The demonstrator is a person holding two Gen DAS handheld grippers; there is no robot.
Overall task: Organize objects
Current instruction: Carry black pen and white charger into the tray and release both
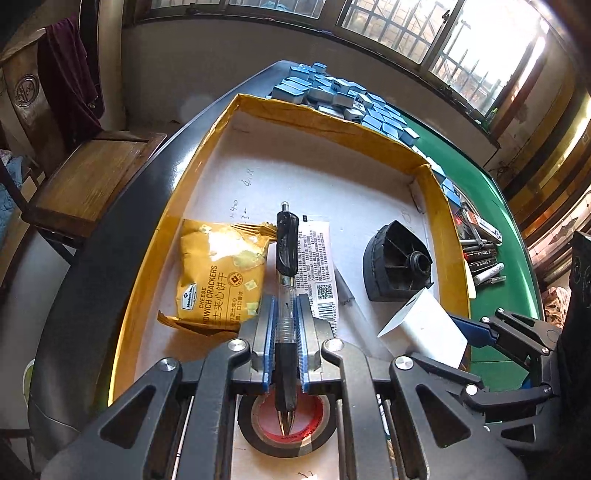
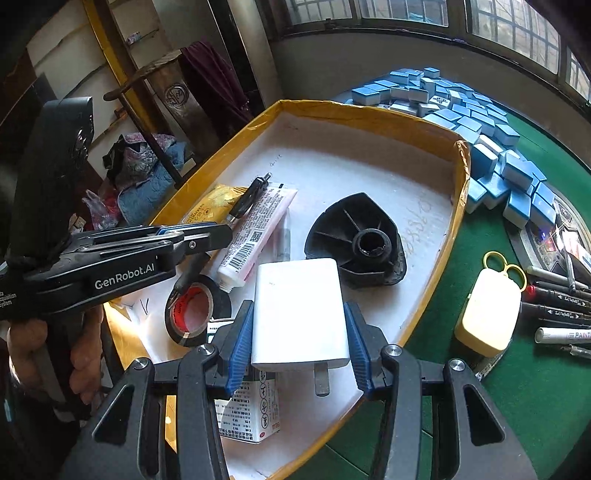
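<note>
Both loads hang over the yellow-walled tray (image 1: 332, 122) — left tongs (image 1: 287, 314) pinching a pen (image 1: 286, 266), right tongs (image 2: 297, 332) clamping a white charger (image 2: 299, 306). Next, I judge: lower, then release.

Your left gripper's (image 1: 285, 325) blue pads (image 1: 270, 332) flank a black-and-clear pen (image 1: 286, 280); ahead, a yellow cracker pack (image 1: 221, 273); below, black tape (image 1: 286, 432), red core; a white charger (image 2: 300, 314) sits between your right gripper's (image 2: 299, 354) pads.

A lived-in home room. Blue mahjong tiles (image 2: 480, 122) are heaped on a green-felt game table (image 2: 535, 387). A wooden chair (image 1: 85, 184) stands below barred windows (image 1: 424, 33).
</note>
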